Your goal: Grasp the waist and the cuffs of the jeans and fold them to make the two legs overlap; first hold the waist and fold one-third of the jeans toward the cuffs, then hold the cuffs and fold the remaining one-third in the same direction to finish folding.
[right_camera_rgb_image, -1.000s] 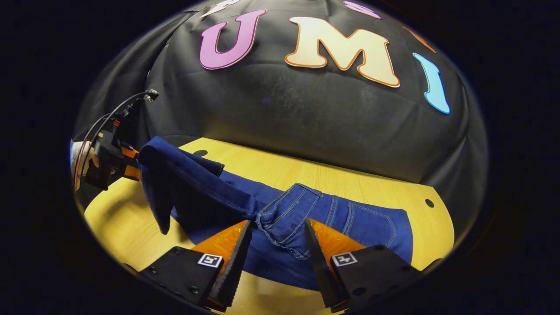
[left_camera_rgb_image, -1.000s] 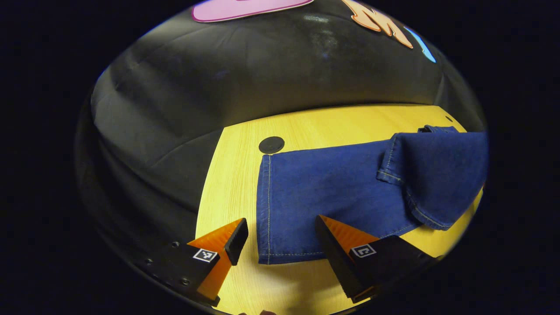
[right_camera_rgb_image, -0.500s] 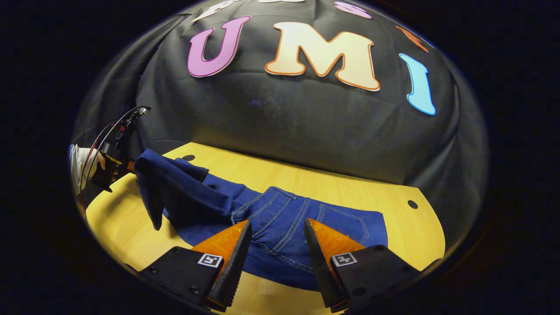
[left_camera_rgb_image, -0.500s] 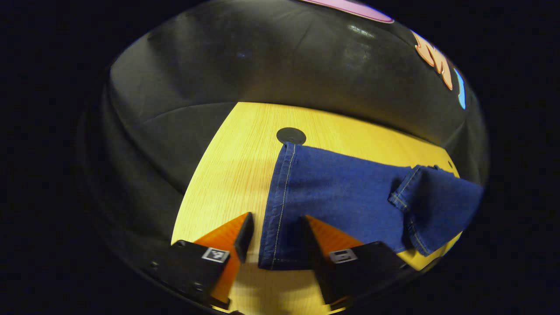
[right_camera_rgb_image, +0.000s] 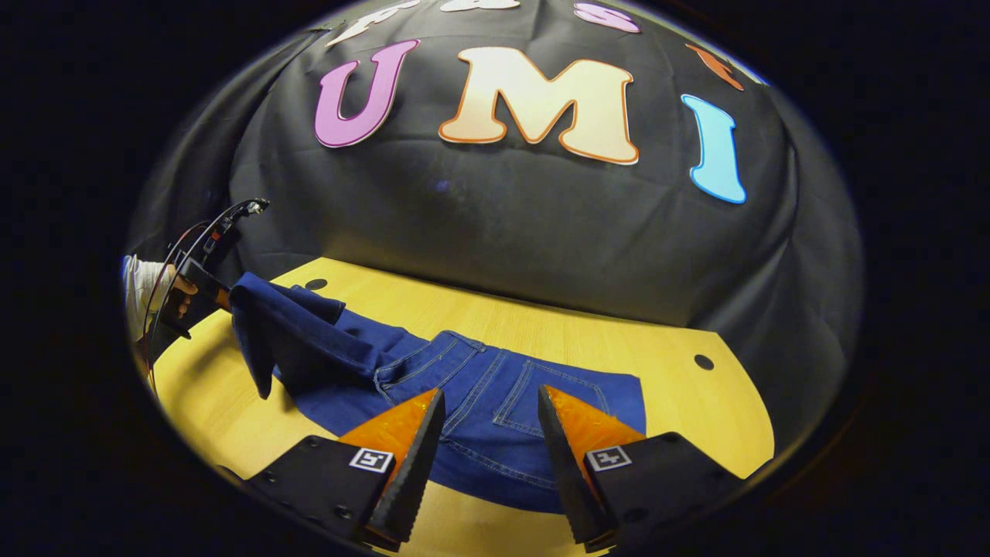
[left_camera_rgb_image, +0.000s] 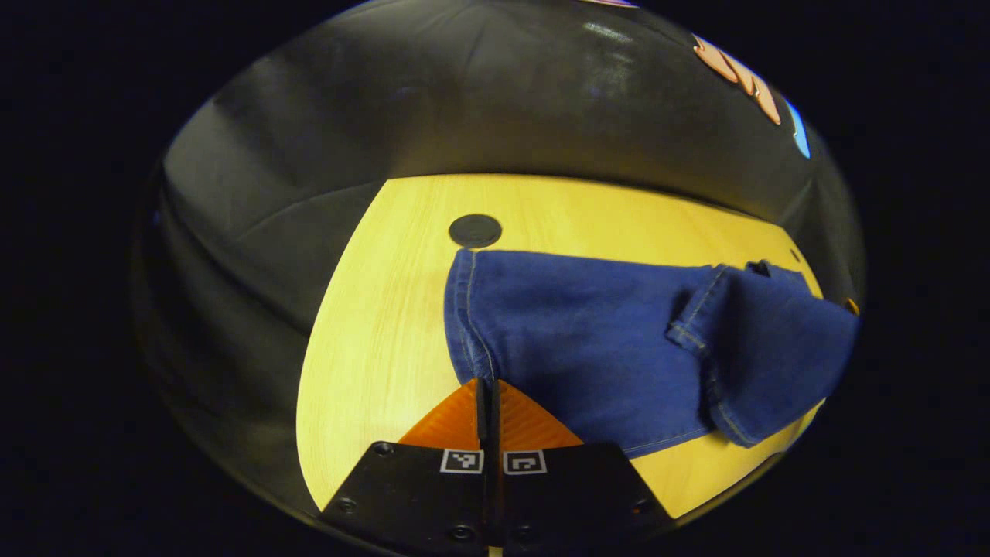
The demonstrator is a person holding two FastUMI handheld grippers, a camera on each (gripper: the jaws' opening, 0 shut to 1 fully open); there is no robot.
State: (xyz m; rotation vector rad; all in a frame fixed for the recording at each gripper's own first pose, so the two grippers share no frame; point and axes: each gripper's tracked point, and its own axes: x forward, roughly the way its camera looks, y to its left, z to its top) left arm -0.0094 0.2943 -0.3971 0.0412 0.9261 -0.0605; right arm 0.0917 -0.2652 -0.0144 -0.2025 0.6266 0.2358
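Blue jeans (left_camera_rgb_image: 588, 333) lie along the yellow table (left_camera_rgb_image: 371, 309), the legs overlapping. The waist end (left_camera_rgb_image: 766, 348) is folded over onto the legs. My left gripper (left_camera_rgb_image: 487, 391) is shut on the near corner of the cuff hem (left_camera_rgb_image: 466, 309). In the right gripper view that gripper (right_camera_rgb_image: 203, 272) and a hand (right_camera_rgb_image: 172, 292) hold the cuffs (right_camera_rgb_image: 259, 333) raised off the table at far left. My right gripper (right_camera_rgb_image: 489, 422) stands open just above the folded waist with its back pockets (right_camera_rgb_image: 534, 398), nothing between its fingers.
Round black caps sit in the tabletop (right_camera_rgb_image: 696, 410): one by the cuff (left_camera_rgb_image: 475, 230), one at the right (right_camera_rgb_image: 703, 361), one at the far left (right_camera_rgb_image: 315, 284). The black cloth wall (right_camera_rgb_image: 541, 232) stands close behind the table. The table's front edge runs below my right gripper.
My left gripper went from open around the cuff hem to shut on it. The waist fold settled flat, and my right gripper stayed open and drew back slightly.
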